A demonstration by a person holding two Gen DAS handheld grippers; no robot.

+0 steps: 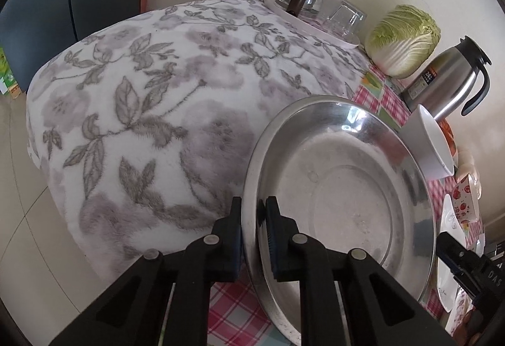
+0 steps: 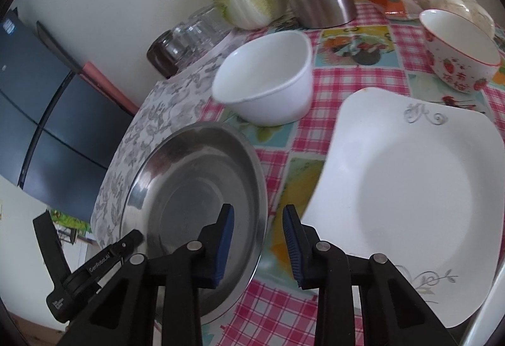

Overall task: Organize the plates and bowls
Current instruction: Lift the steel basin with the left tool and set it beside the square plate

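Steel plate (image 1: 341, 188) on checked cloth, near rim clamped by left gripper (image 1: 254, 219). Right gripper (image 2: 258, 227) half-closed, astride opposite rim, contact unclear. Judged light, stiff, slippery; rim grip advised.

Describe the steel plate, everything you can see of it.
The steel plate is round, shiny metal with a broad flat rim, sloping sides and a flat, dull, scuffed floor marked by a ring. It is empty. It lies partly on the checked tablecloth, its far edge up against the floral fleece cover, so it looks tilted. The left gripper has its jaws shut on the near rim. The right gripper straddles the opposite rim with a gap showing, not clearly pressing.
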